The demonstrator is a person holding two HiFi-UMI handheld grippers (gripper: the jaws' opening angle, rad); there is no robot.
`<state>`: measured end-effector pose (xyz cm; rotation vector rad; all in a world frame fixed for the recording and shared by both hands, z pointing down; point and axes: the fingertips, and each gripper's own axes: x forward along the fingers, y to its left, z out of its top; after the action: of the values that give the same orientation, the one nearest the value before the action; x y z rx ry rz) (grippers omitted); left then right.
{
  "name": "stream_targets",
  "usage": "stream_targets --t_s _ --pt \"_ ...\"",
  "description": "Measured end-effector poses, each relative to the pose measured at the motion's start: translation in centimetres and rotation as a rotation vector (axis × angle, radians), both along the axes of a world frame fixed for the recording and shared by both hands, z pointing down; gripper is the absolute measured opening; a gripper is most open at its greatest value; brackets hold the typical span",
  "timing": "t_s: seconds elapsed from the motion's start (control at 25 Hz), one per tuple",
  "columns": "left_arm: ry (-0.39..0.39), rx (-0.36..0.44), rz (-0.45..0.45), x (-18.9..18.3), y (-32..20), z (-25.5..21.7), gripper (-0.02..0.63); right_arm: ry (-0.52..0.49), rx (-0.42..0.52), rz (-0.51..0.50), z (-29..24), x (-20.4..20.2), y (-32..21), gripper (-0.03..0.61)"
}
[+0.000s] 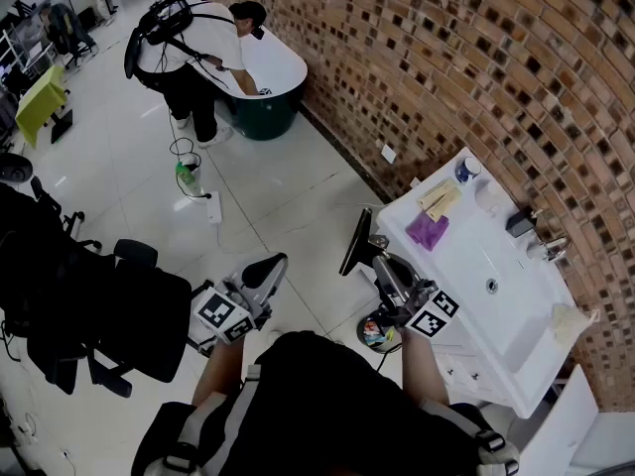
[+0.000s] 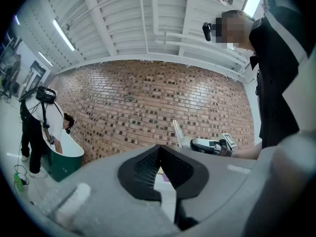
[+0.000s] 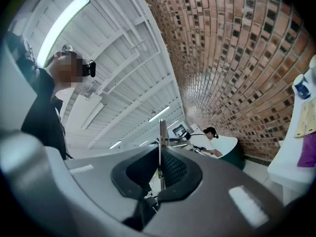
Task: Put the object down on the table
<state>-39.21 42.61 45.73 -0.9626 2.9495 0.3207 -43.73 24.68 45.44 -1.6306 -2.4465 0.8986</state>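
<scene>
Right gripper (image 1: 380, 252): jaws were clamped on a thin flat panel (image 1: 357, 243), and there it was, held up in the air.
Panel position: off the worktop (image 1: 451, 258), just beside its near left corner and above the floor; not touching it.
Panel, right gripper view: only the edge (image 3: 162, 137) showed, a narrow upright strip rising from between the jaws; its face could not be made out.
Panel, head view: dark and tilted; what kind of panel it was, hard to tell.
Left gripper (image 1: 276, 264): jaws a narrow slit apart, nothing between them; held low over the floor, well apart from the panel.
Left gripper view: through the slit (image 2: 160, 174) came a sliver of white worktop and a bit of purple.
Worktop: white, with a basin, set against the brick wall; a purple cloth (image 1: 428, 231) and a blue cup (image 1: 466, 170) lay at its far end.
Under the right gripper: a small colourful item (image 1: 375, 333), half hidden, not identifiable.
Background: another person (image 1: 198, 53) bent over a tub (image 1: 273, 77).
</scene>
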Motion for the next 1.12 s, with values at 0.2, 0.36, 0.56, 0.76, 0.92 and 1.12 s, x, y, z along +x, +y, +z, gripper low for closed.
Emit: stream_targets --t_s 0.2,0.36,0.56,0.76,0.92,1.12 --pt "0.001 0.023 0.016 -0.1 -2.0 -0.1 0.0 0.001 -0.02 0.026 0.1 0.2 -2.8 0.005" --pt "0.008 0.028 0.061 -0.1 -4.6 0.0 0.0 0.004 -0.035 0.049 0.4 0.7 -5.5 0.005" --pt "-0.001 0.027 0.098 -0.6 -8.1 -0.2 0.0 0.01 -0.054 0.076 0.7 1.3 -8.9 0.005" --pt "0.012 0.032 0.173 -1.3 -12.0 -0.1 0.0 -0.01 -0.062 0.15 0.3 1.9 -13.1 0.005" --pt "-0.003 0.042 0.237 -1.8 -15.2 -0.6 0.0 -0.019 -0.061 0.226 0.4 3.0 -16.8 0.005" --pt "-0.007 0.044 0.277 -1.7 -18.1 -0.6 0.0 -0.029 -0.06 0.277 0.5 4.2 -20.0 0.005"
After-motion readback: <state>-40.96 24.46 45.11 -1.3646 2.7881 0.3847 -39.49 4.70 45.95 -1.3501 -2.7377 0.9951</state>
